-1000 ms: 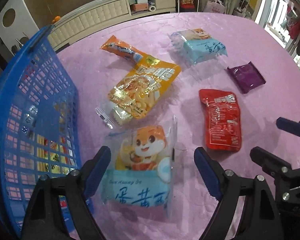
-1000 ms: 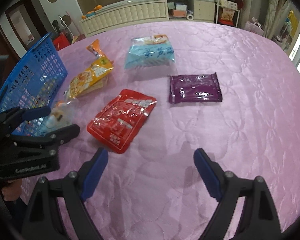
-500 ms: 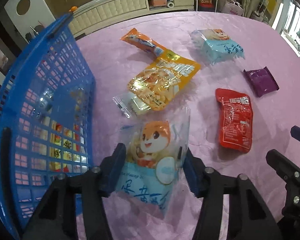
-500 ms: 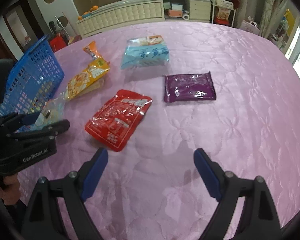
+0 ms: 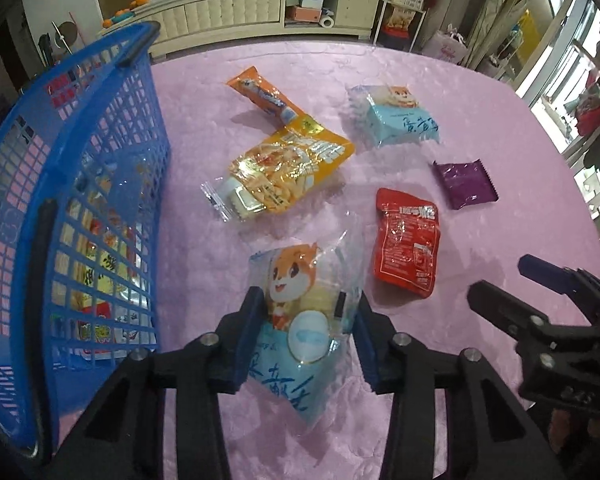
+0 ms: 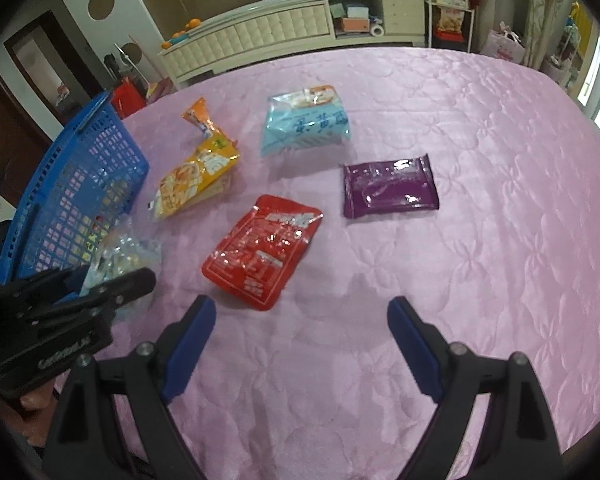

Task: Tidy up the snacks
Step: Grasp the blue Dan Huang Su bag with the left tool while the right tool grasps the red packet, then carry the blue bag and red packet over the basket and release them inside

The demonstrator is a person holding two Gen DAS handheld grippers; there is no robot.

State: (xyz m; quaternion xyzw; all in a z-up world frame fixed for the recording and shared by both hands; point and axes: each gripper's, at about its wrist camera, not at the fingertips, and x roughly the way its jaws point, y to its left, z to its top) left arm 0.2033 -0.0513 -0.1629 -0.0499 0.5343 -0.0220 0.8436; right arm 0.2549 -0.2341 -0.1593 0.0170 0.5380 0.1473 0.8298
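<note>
Beside the blue basket [image 5: 100,184], the left gripper [image 5: 306,332] is clamping a squirrel-print snack bag [image 5: 300,312]; the right gripper [image 6: 300,344] is hovering, fingers apart.

The left gripper [image 5: 306,328] has its two blue-padded fingers [image 5: 249,332] pressed in against the sides of a snack packet [image 5: 304,312], which sits between them and sticks out forward past the tips. The right gripper [image 6: 300,344] hangs with its fingers [image 6: 188,344] spread wide apart, nothing between them, off to the left gripper's right.
</note>
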